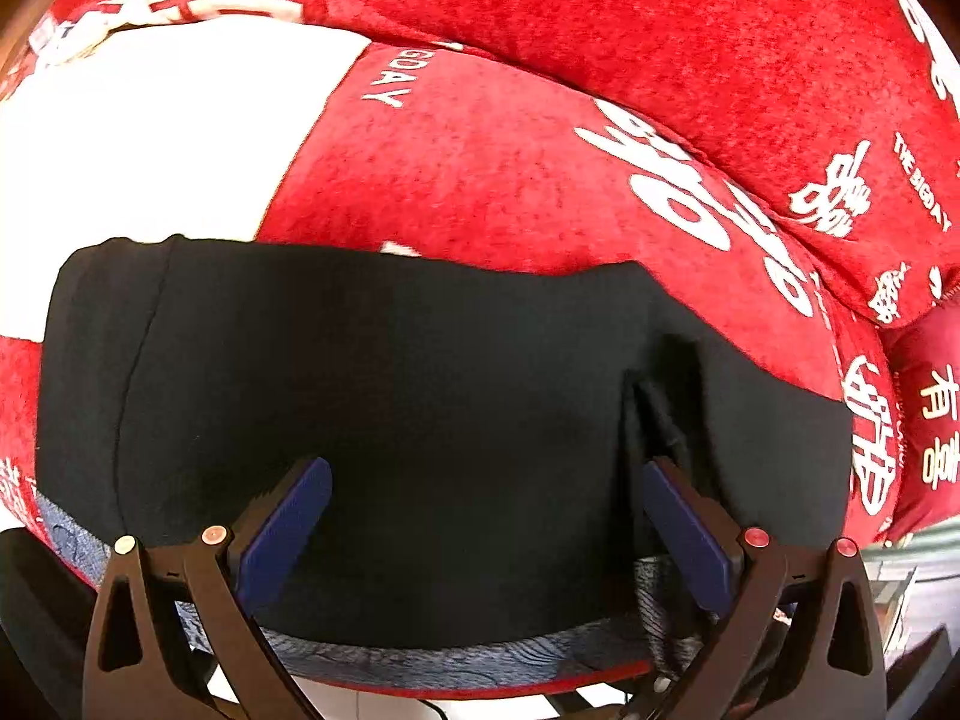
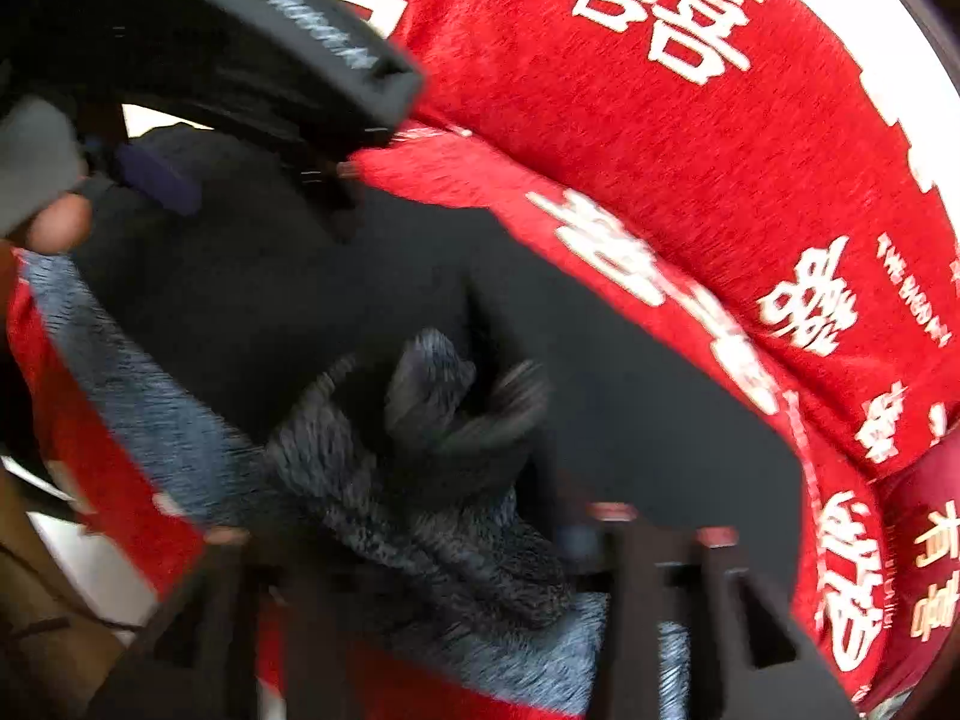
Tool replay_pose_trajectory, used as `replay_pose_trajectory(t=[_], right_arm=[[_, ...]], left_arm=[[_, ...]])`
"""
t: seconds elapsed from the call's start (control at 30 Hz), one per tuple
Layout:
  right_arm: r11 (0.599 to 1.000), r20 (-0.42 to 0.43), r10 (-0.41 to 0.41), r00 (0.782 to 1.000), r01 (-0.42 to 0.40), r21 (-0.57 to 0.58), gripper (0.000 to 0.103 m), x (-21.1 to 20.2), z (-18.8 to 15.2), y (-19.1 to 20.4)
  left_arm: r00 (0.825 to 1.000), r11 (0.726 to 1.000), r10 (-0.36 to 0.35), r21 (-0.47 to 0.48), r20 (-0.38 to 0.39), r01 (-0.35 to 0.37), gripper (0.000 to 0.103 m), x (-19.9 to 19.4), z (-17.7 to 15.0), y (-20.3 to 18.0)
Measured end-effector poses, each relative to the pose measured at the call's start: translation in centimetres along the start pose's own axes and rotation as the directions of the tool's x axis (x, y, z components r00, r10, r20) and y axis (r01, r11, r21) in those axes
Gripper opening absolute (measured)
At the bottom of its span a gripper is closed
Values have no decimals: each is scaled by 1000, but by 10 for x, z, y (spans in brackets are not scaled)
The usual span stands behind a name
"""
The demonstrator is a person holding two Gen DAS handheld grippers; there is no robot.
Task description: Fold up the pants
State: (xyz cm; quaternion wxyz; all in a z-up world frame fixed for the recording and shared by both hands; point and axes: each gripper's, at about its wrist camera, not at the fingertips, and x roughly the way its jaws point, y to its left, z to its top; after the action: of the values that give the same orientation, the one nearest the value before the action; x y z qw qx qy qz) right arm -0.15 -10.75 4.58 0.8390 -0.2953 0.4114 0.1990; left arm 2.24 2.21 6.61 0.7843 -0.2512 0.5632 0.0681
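Red bedding, brightly lit

A red blanket (image 1: 456,168) with white lettering covers the bed; a matching red pillow (image 1: 690,42) lies behind it, a darker red cushion (image 1: 930,396) to the pillow's right.

Red plush bedcover (image 1: 456,180): white double-happiness characters and small "THE BIG DAY" lettering; one large plain white panel (image 1: 162,132) at the left of the left wrist view. Covers the whole work surface.
Red pillow or folded quilt (image 1: 660,30): same fabric and print, lying along the far edge on top of the bedcover.
Darker maroon item (image 2: 924,540): gold characters, at the right edge, partly cut off.
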Motion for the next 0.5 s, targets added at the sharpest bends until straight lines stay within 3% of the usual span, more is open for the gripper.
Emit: replay_pose_trajectory(t=[0.1,0.2,0.33,0.43,0.5], right_arm=[[1000,64,-20,998,21,-15,73,-36,-10,-3],[996,105,-64,992,57,76,81,-70,-32,-34],[957,-7,-173,985,170,237,81,-72,-79,-95],[894,-136,-173,976,213,394,81,-56,-112,-146],[847,-156,-143,977,202,491,81,-51,-124,-169]], left_arm=[[1000,999,4,41,17,-5,103,-9,1,-12],[1000,997,-10,82,21,8,103,-17,-1,-30],[999,979,-52,197,7,49,103,-20,-13,-75],[998,953,-57,298,-8,57,103,-12,-26,-113],[999,941,-29,337,-27,36,103,3,-34,-129]])
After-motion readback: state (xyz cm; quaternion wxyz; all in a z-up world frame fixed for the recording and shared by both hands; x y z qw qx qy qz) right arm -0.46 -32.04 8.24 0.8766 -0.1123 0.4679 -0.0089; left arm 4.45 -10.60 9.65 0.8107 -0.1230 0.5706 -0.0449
